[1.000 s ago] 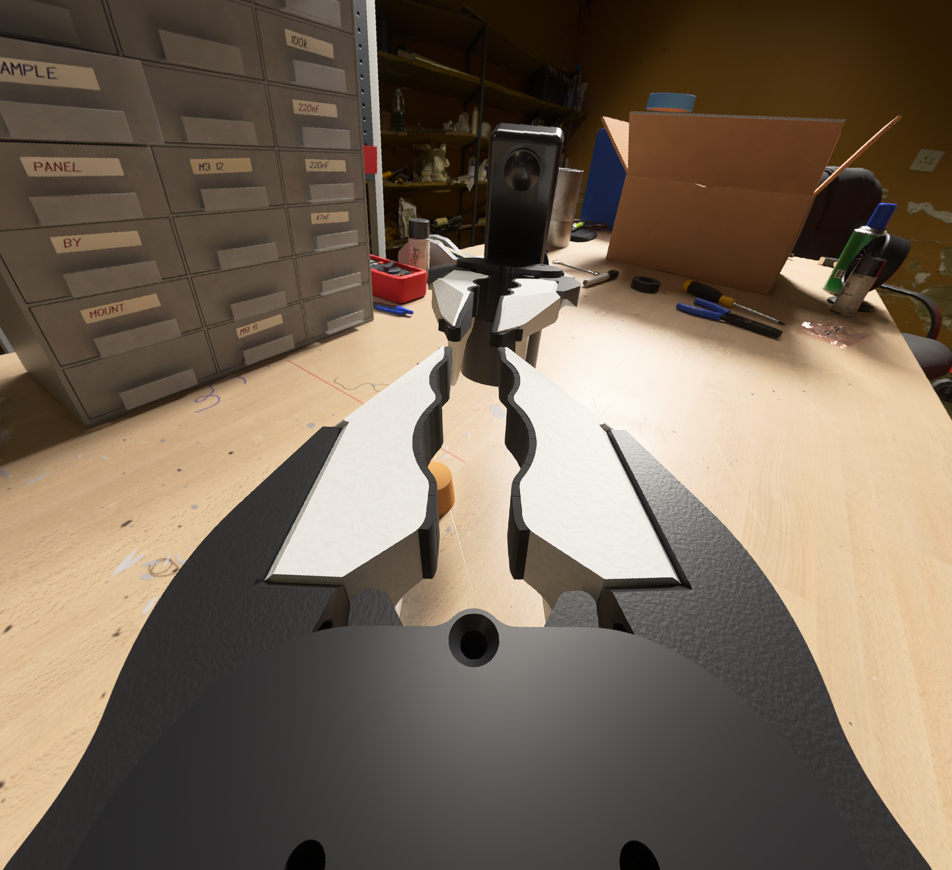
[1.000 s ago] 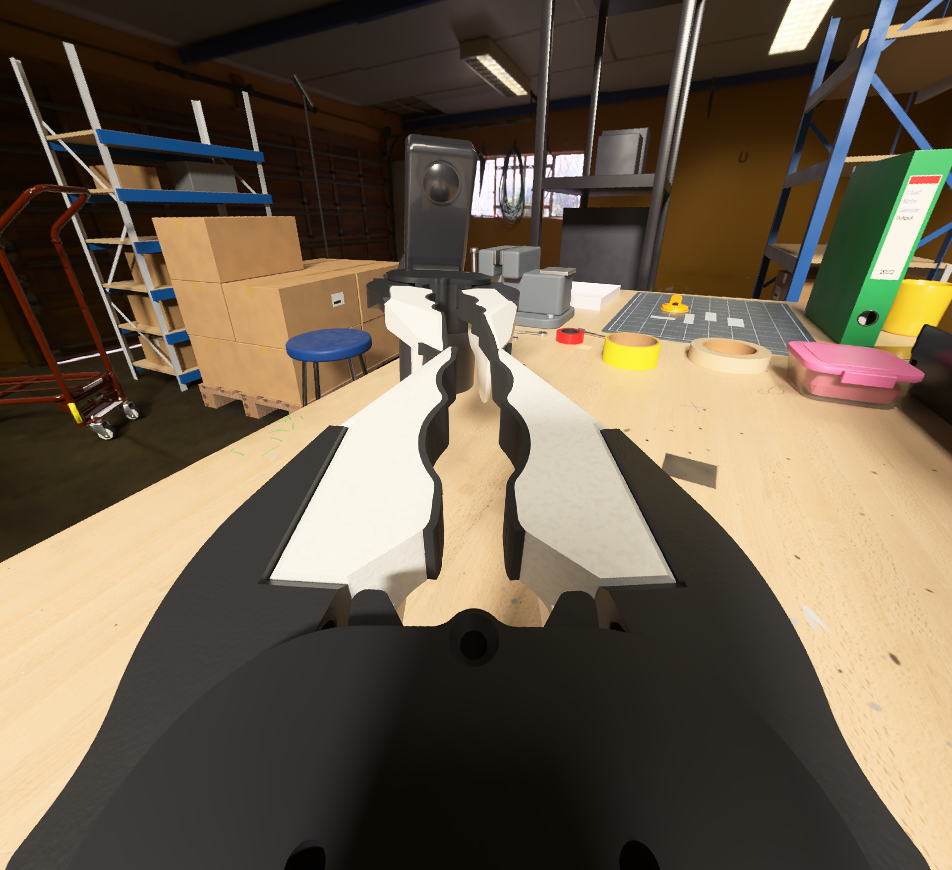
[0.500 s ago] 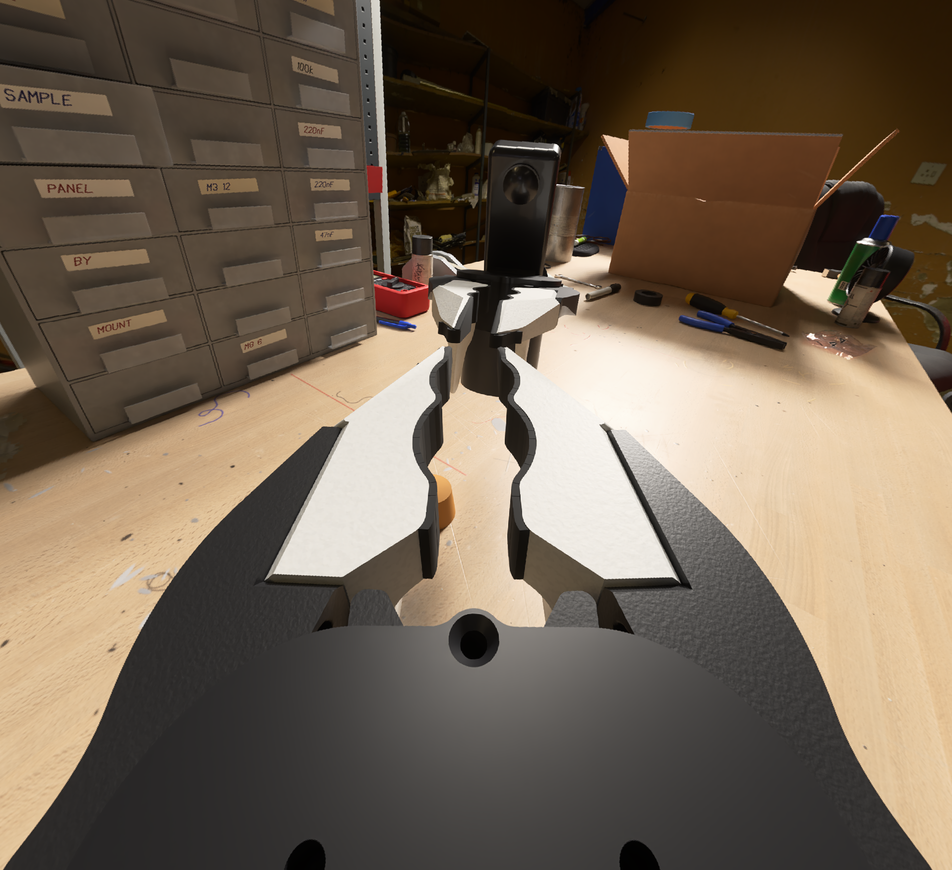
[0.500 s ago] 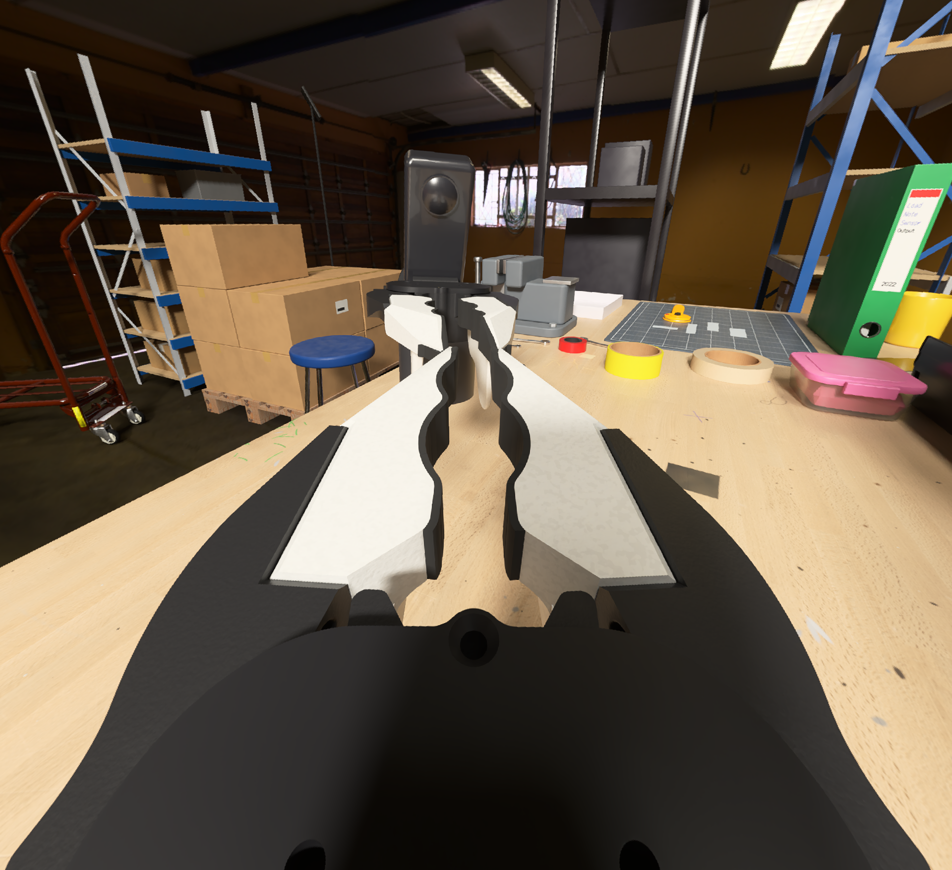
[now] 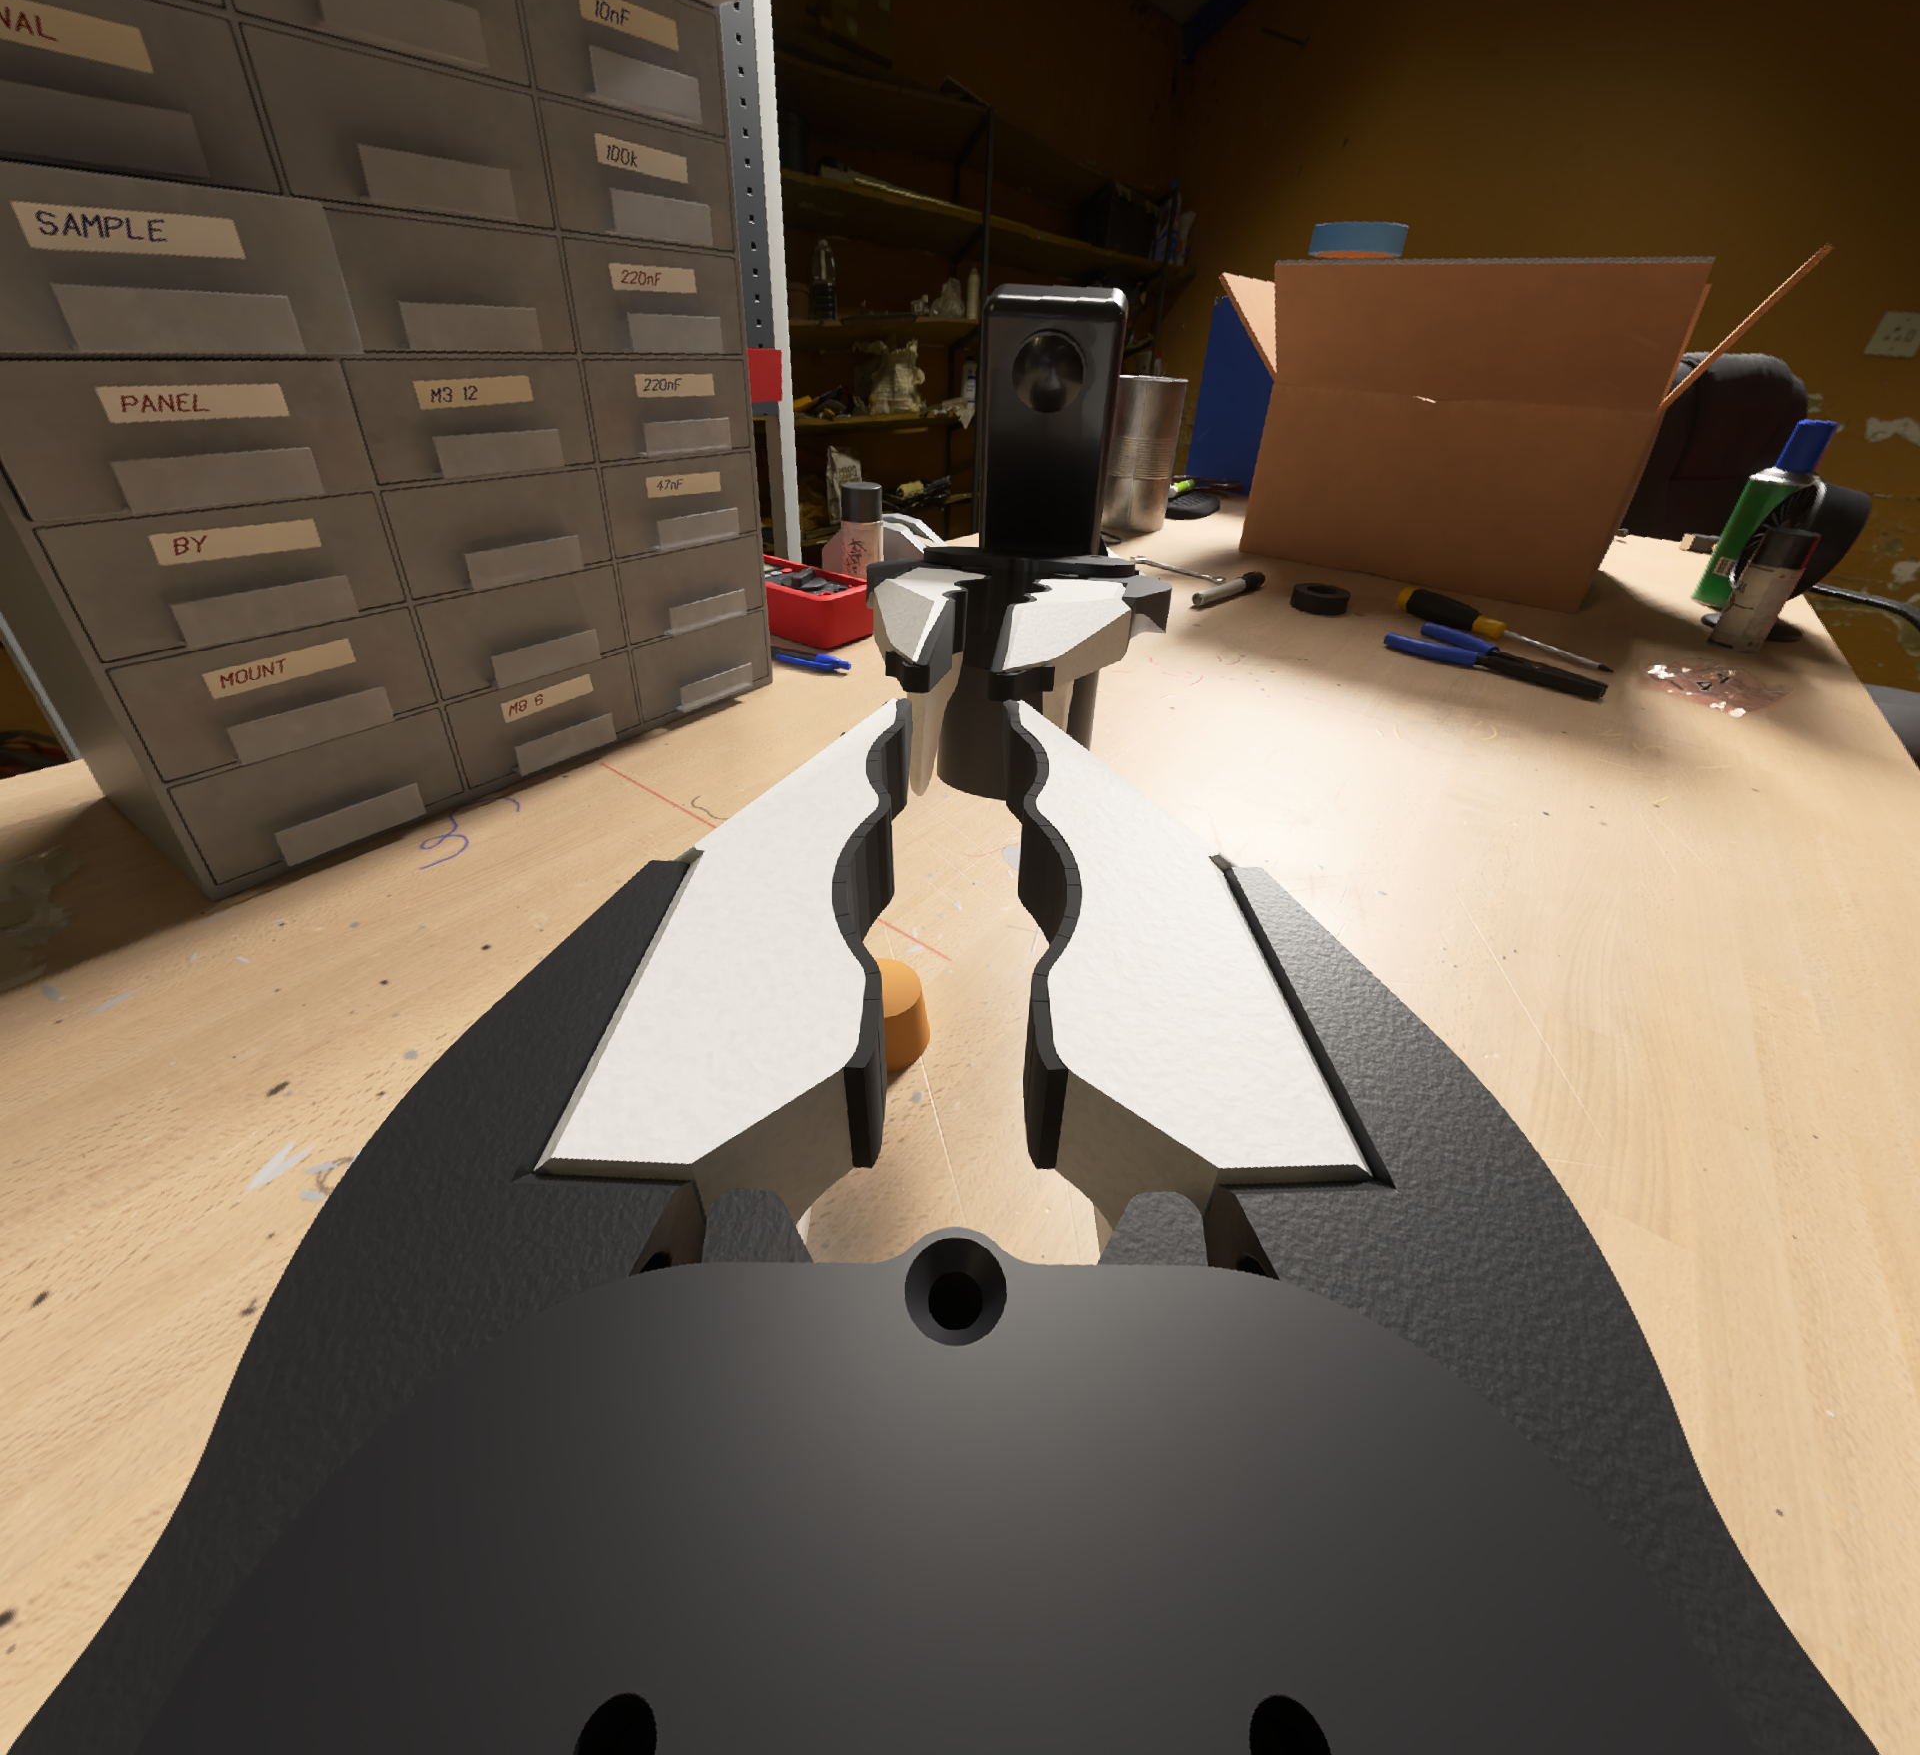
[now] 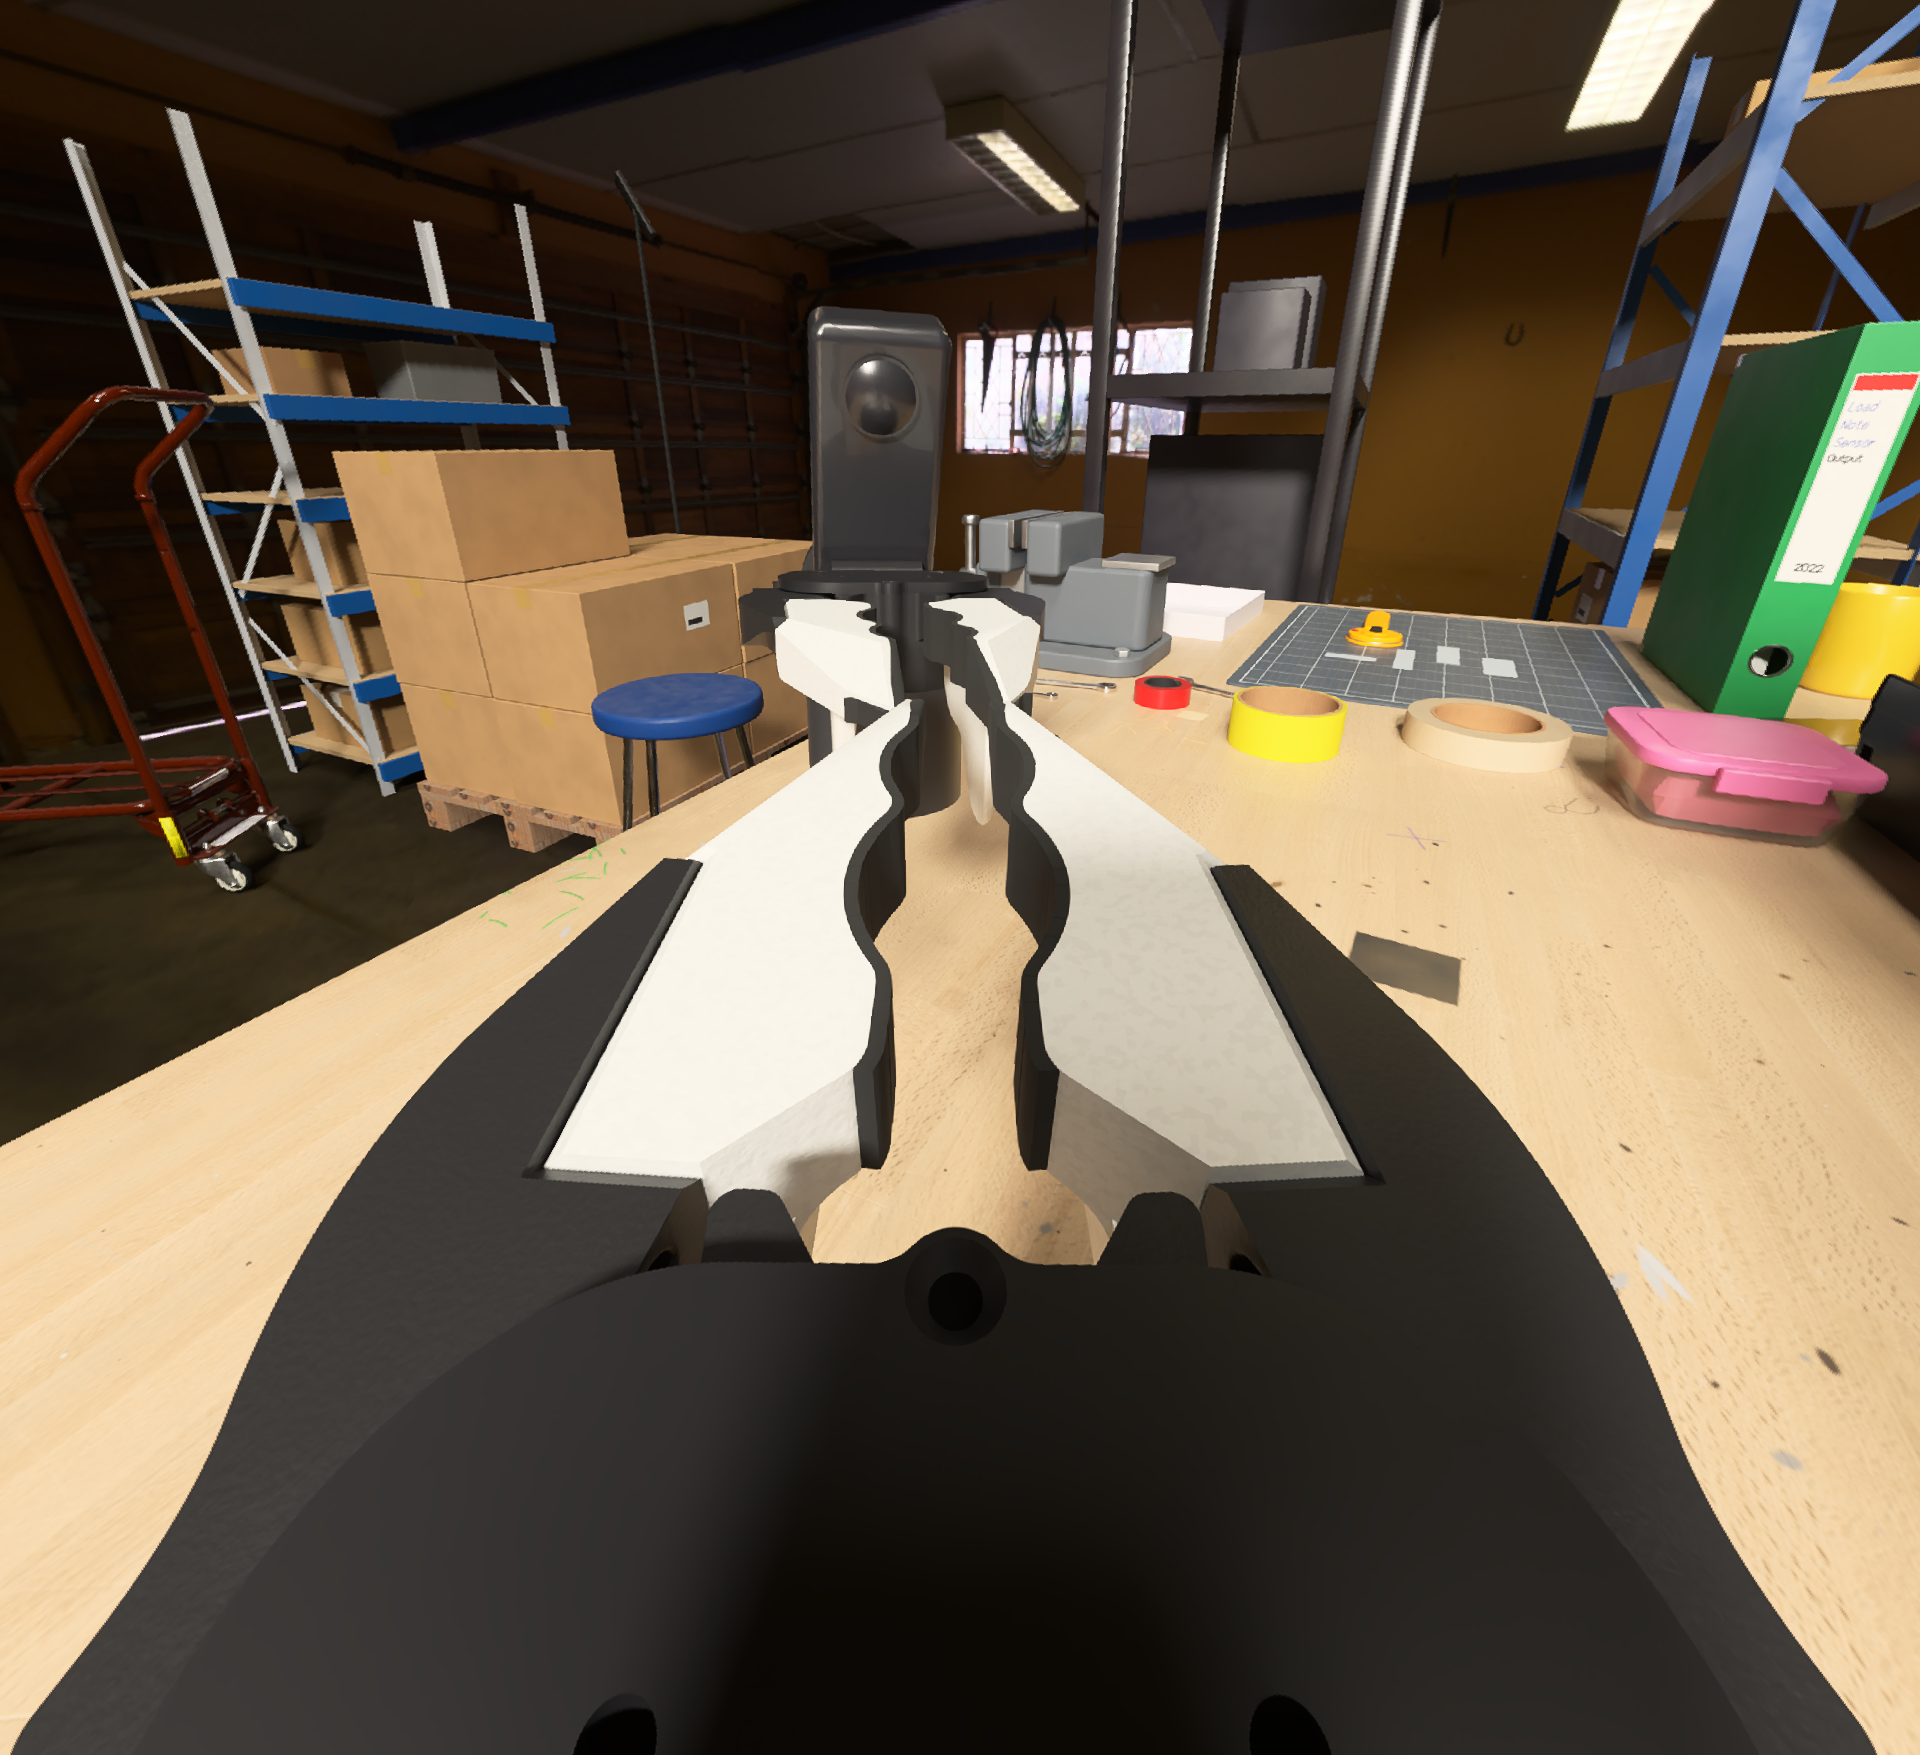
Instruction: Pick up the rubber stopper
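Note:
The rubber stopper point(image 5: 902, 1014) is a small orange cone-shaped plug standing on the wooden bench. It shows only in the left wrist view, below my left gripper point(image 5: 961, 718) and half hidden behind the left finger point(image 5: 748, 957). The left gripper is open, empty and hovers above the stopper without touching it. My right gripper point(image 6: 956, 718) is open and empty above bare bench. The two grippers face each other closely: the right one point(image 5: 1023, 645) shows beyond the left fingertips, and the left one point(image 6: 894, 656) beyond the right fingertips.
A grey drawer cabinet point(image 5: 364, 458) stands at the left, with a red tray point(image 5: 816, 599) beside it. An open cardboard box point(image 5: 1455, 427), hand tools point(image 5: 1496, 645) and a spray can point(image 5: 1756, 531) lie behind. Tape rolls point(image 6: 1286, 723), a pink box point(image 6: 1735, 770), a green binder point(image 6: 1808, 521) and a vise point(image 6: 1081, 583) show in the right wrist view.
The scene has slid slightly down in both views, so both grippers have shifted a little. A bit more of the stopper shows beside the left finger. Both finger gaps are unchanged.

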